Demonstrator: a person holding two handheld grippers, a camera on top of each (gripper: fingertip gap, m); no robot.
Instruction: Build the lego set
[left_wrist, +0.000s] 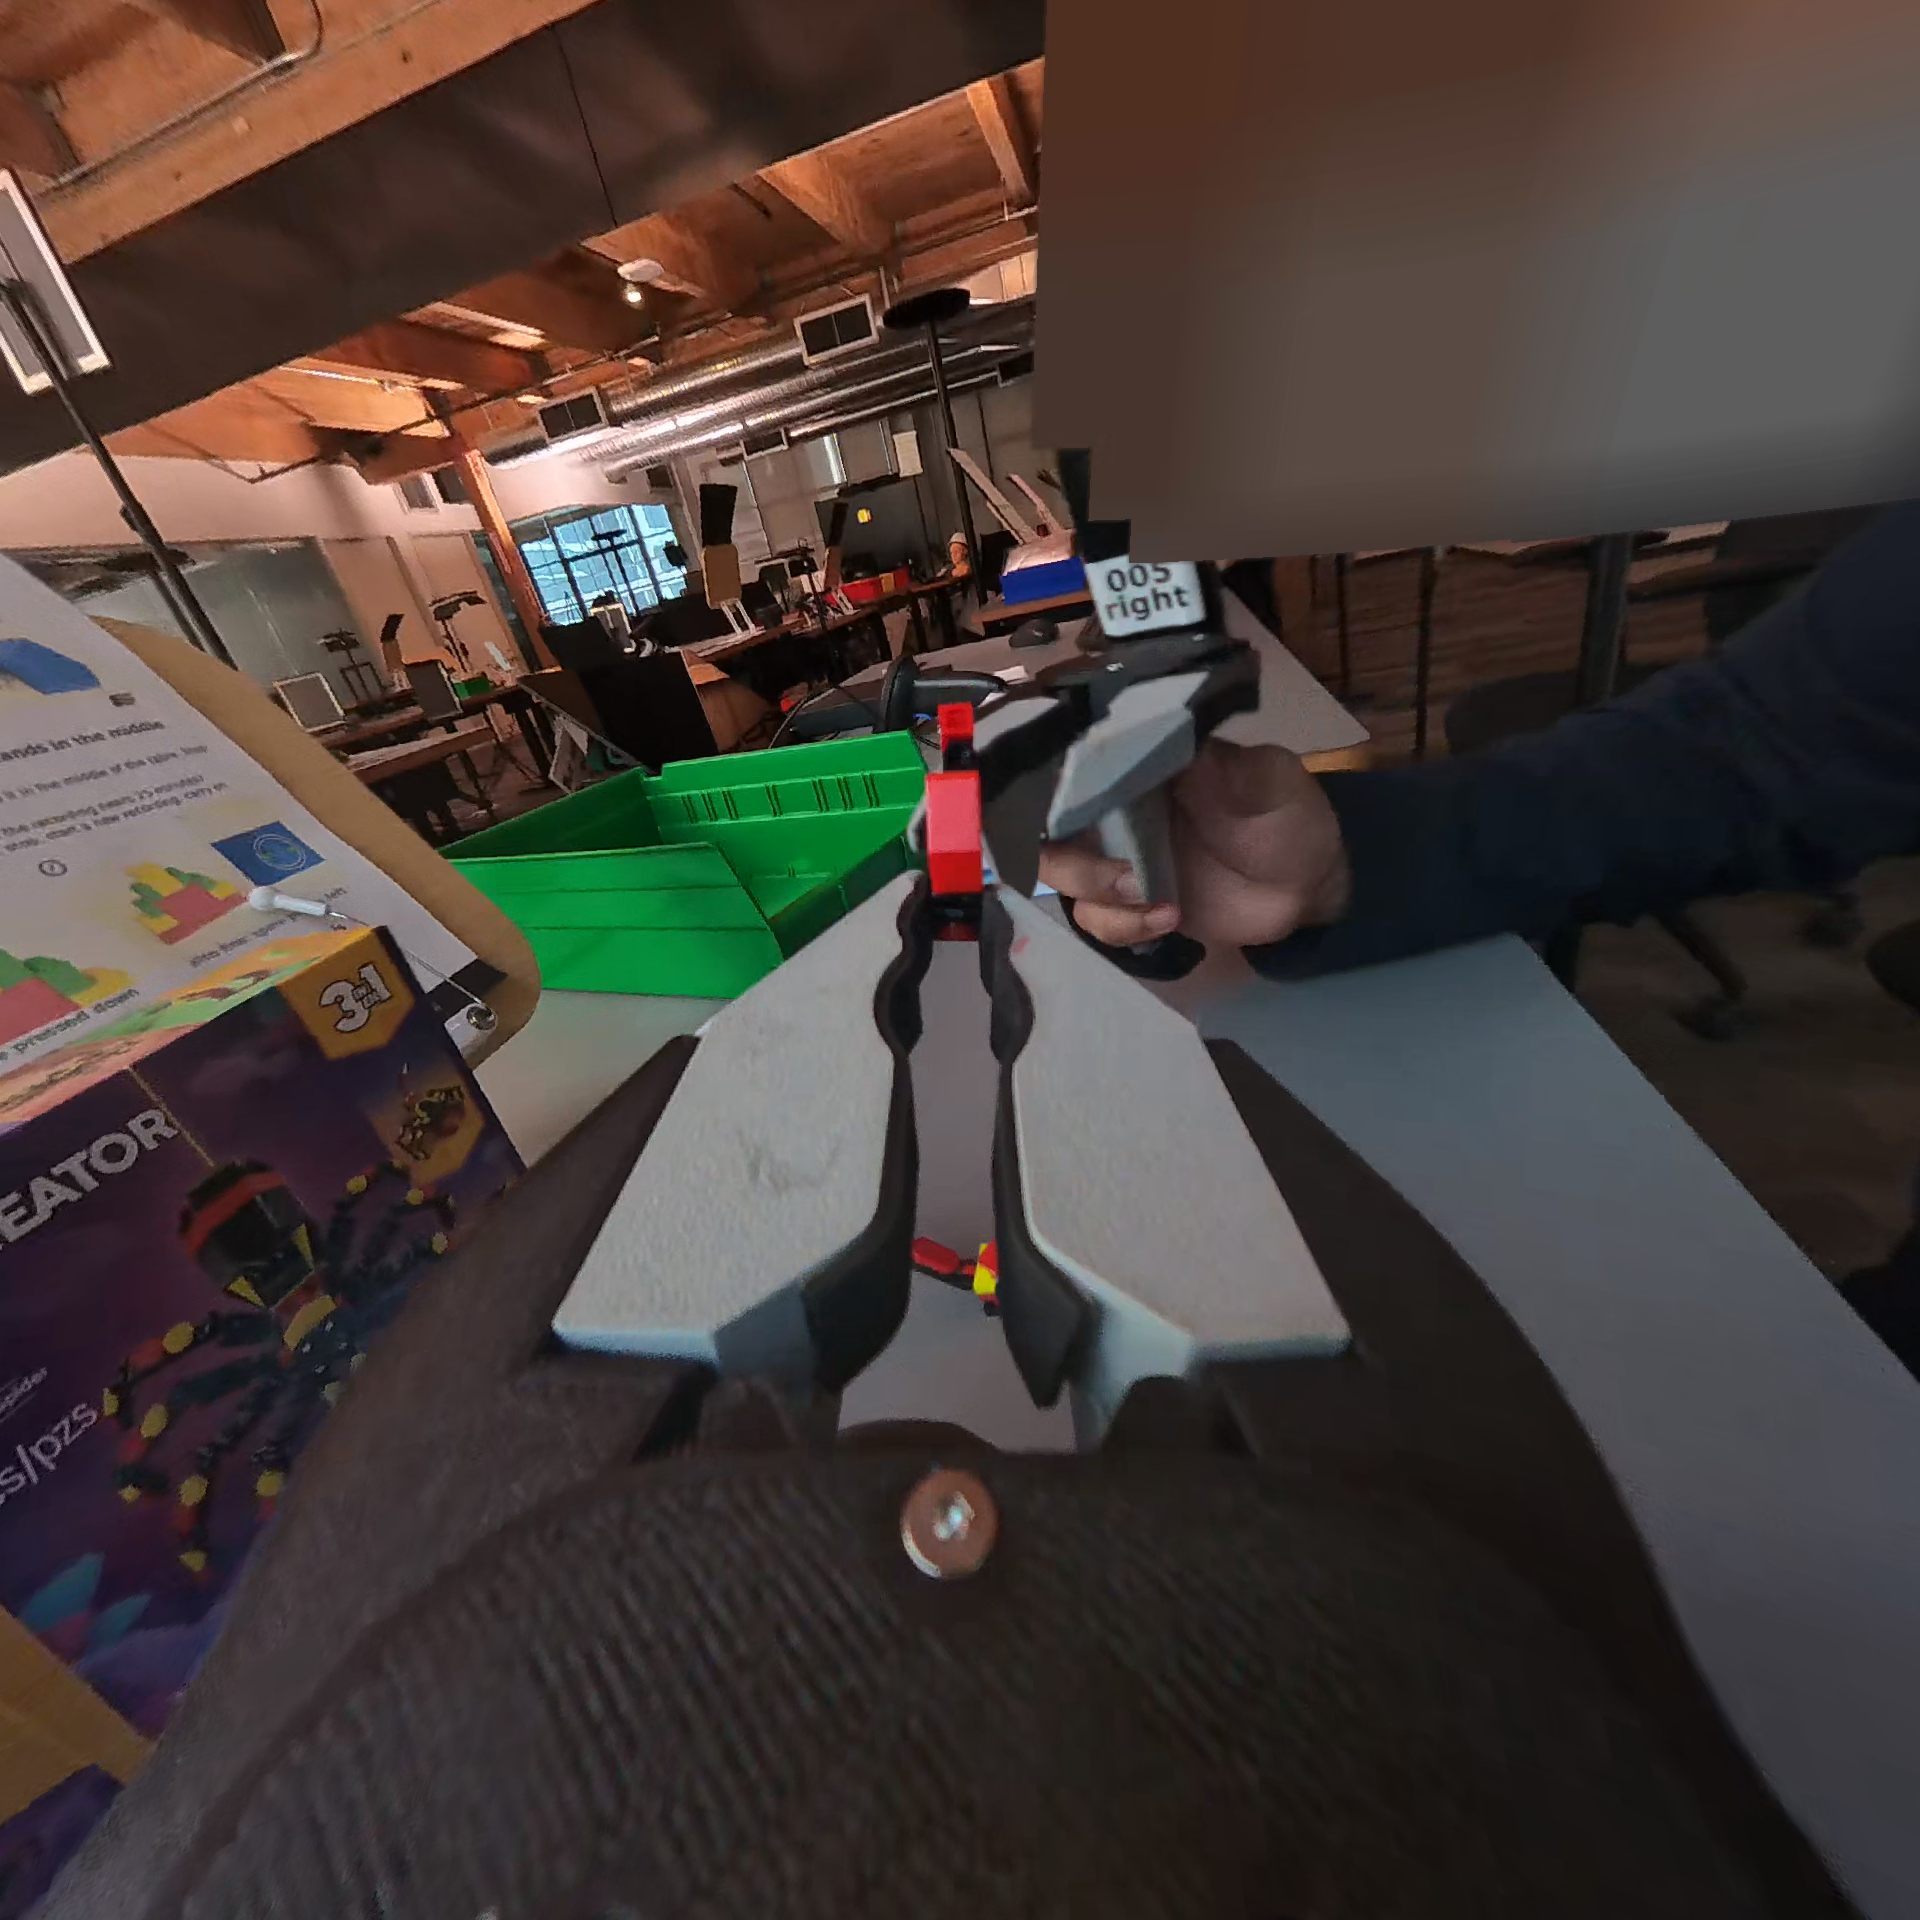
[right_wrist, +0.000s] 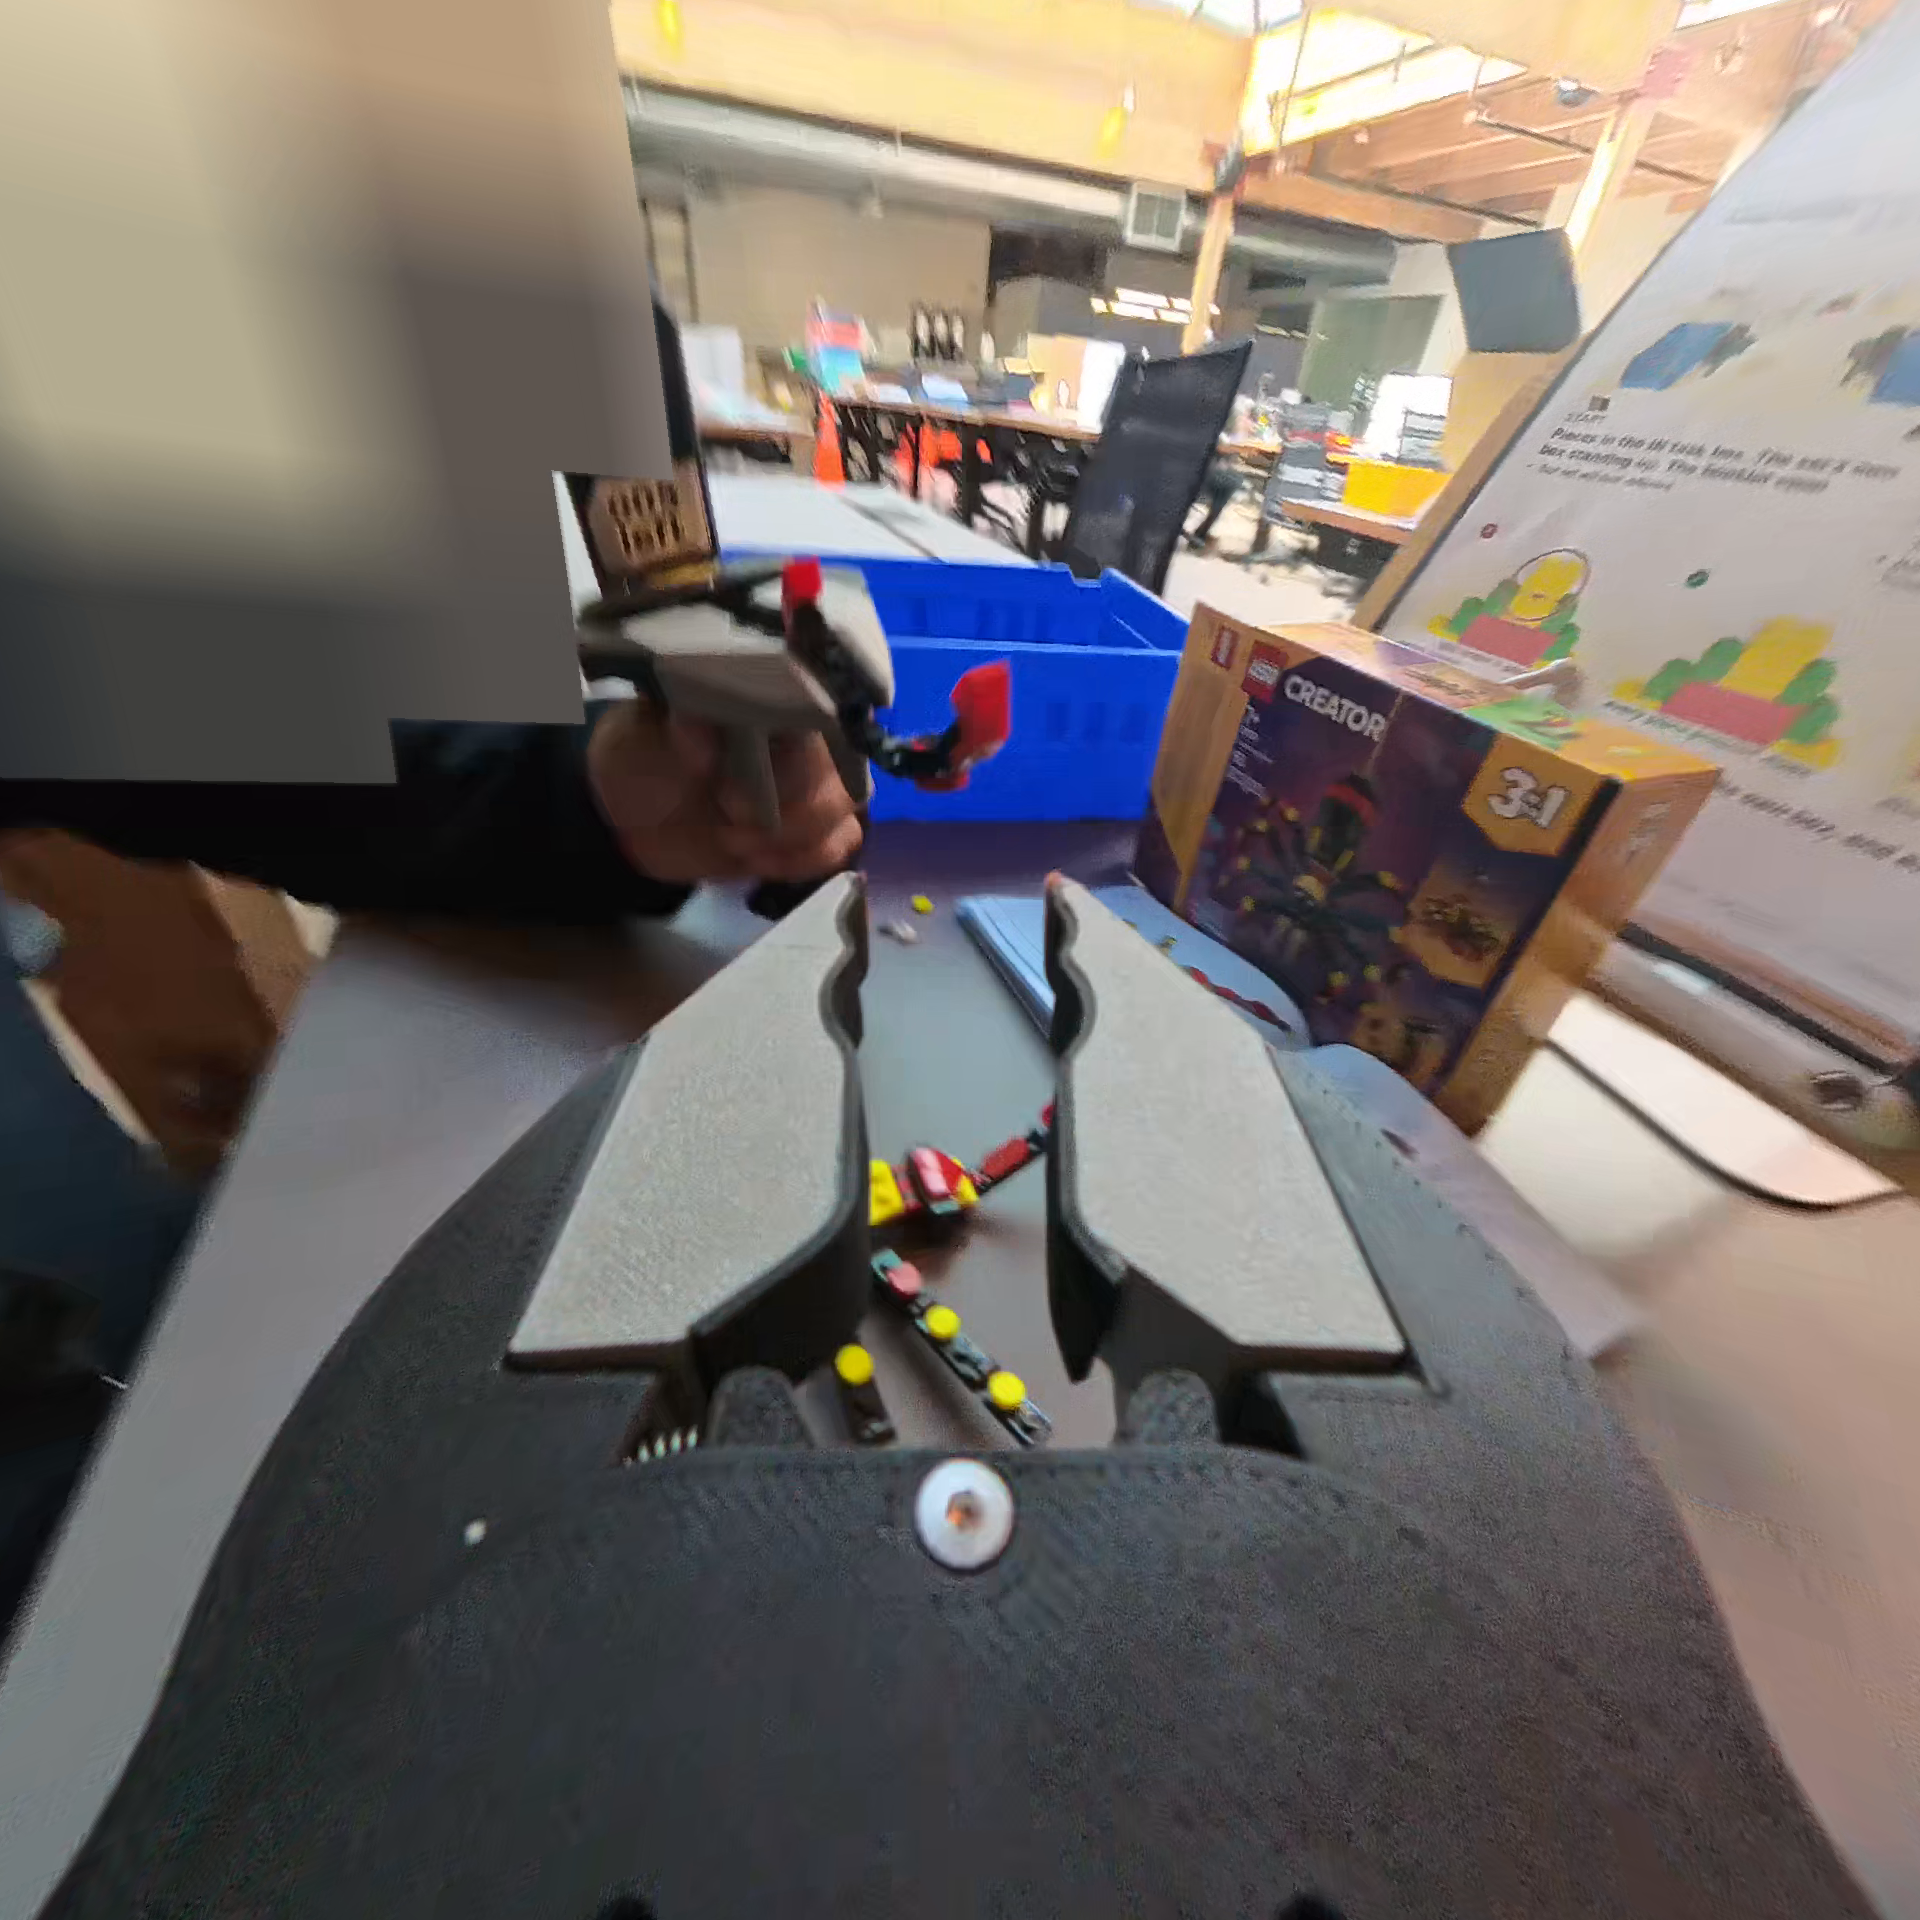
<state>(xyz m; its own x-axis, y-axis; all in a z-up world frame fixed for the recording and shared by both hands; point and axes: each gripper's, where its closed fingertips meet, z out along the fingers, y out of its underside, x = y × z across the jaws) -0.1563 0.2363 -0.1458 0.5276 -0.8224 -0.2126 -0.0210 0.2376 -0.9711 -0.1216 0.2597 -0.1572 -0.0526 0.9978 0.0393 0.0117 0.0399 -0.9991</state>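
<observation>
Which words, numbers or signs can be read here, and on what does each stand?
I do not copy writing; these bear it.
Purple and orange set box: large print, legible.
Instruction sheet behind it: small print, mostly blurred.
White tag on right gripper: short, legible.

Open table (right_wrist: 436, 1049) just past the right claw (right_wrist: 956, 914). Blocked on its right by a box (right_wrist: 1382, 862), ahead by a blue bin (right_wrist: 1039, 707). Small pieces (right_wrist: 935, 1184) lying under its fingers.
</observation>
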